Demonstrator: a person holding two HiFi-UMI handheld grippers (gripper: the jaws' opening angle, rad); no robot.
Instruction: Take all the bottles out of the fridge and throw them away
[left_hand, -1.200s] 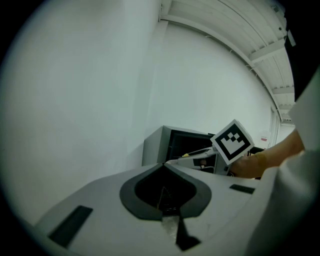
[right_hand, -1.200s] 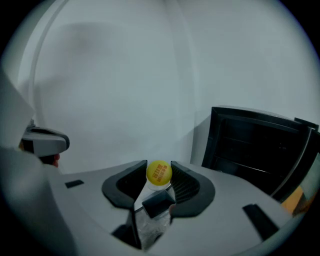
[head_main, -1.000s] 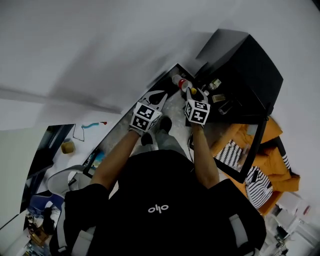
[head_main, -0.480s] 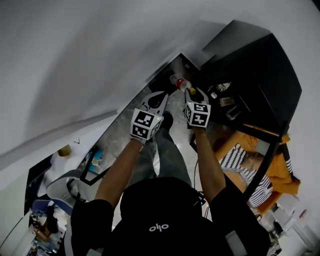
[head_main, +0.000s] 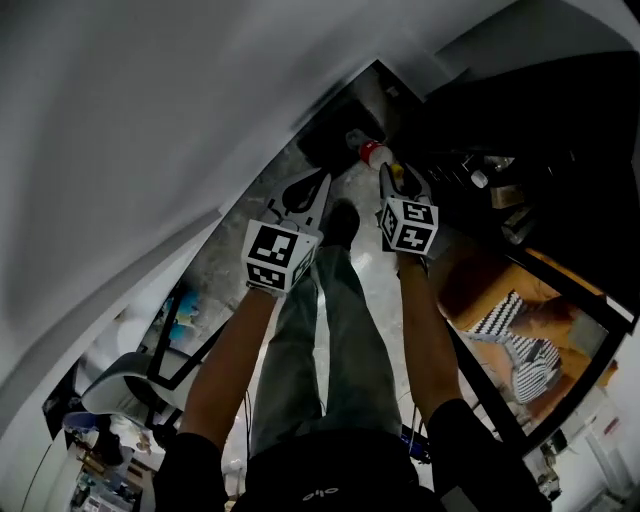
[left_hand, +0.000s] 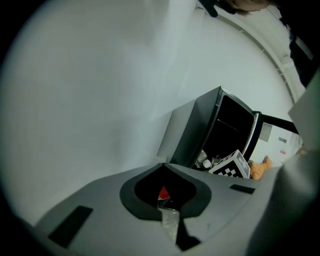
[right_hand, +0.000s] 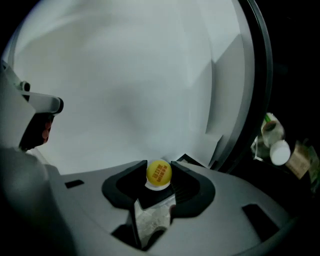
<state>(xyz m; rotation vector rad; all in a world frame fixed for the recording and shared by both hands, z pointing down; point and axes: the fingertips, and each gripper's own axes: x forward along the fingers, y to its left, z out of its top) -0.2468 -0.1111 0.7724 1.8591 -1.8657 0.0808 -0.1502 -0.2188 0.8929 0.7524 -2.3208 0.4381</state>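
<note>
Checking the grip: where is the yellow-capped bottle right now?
In the right gripper view, the yellow-capped bottle is clamped in the jaws of the right gripper, with the open fridge at right.

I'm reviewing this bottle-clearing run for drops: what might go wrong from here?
The left gripper is shut on just a thin fold of a clear plastic bottle with a red label; that pinch might slip.
The right gripper squeezes a crinkled clear bottle with a yellow cap, whose soft wall may buckle and slide out.
The open black fridge stands close beside the right gripper, so a bump looks possible.
</note>
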